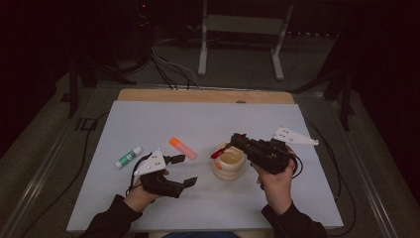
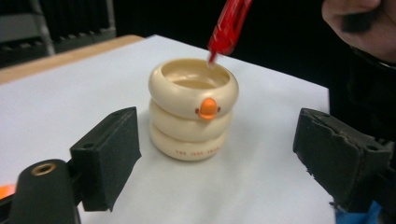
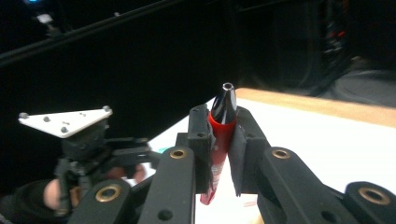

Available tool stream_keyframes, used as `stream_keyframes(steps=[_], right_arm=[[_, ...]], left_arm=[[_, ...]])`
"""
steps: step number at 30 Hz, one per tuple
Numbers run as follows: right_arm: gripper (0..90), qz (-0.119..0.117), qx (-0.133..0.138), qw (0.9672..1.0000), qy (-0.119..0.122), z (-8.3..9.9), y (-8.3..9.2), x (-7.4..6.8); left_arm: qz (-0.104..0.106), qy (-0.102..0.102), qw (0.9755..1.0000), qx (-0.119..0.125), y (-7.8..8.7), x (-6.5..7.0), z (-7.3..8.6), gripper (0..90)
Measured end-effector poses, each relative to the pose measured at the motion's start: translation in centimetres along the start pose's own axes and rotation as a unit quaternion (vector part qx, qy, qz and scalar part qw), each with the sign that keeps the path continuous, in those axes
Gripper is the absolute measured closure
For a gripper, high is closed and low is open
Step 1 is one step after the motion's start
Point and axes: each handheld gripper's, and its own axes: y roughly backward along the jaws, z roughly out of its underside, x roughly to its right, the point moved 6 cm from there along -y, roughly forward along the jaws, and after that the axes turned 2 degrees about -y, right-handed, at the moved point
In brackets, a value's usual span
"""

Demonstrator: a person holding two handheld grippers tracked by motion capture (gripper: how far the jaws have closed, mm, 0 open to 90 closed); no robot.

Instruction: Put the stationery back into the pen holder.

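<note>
right gripper (image 1: 236, 141), clamped on a red pen (image 2: 229, 25) whose tip hangs just above the mouth of the cream ringed cup (image 1: 229, 161), seems mid-drop-in, likely needing lowering then release, while the left gripper (image 1: 184, 170) waits wide open nearby.
</note>
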Motion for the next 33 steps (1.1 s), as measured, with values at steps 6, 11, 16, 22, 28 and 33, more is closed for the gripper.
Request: stream_keyframes(steps=[6,11,16,22,28,33], right_arm=[[80.1,0.043,-0.001,0.9987,0.027,-0.4,0.7,1.3],[80.1,0.072,-0.013,0.9966,0.037,-0.2,0.8,2.3],[80.1,0.091,-0.027,0.9946,0.042,0.3,0.6,3.2],[80.1,0.103,-0.042,0.9929,0.042,0.9,0.3,3.9],[80.0,0.106,-0.062,0.9916,0.039,2.2,0.0,4.4],[79.9,0.112,-0.073,0.9903,0.038,3.4,-0.1,4.9]], left_arm=[[-0.003,-0.012,0.9997,-0.020,0.0,0.0,0.6,1.2],[-0.006,-0.017,0.9993,-0.033,0.2,-0.2,1.3,0.7],[-0.025,-0.025,0.9988,-0.034,0.5,-0.6,1.7,0.6],[-0.035,-0.027,0.9982,-0.042,1.0,-1.0,2.3,0.6],[-0.044,-0.036,0.9971,-0.050,1.5,-1.2,2.8,0.7],[-0.046,-0.032,0.9970,-0.053,1.8,-1.4,3.2,0.7]])
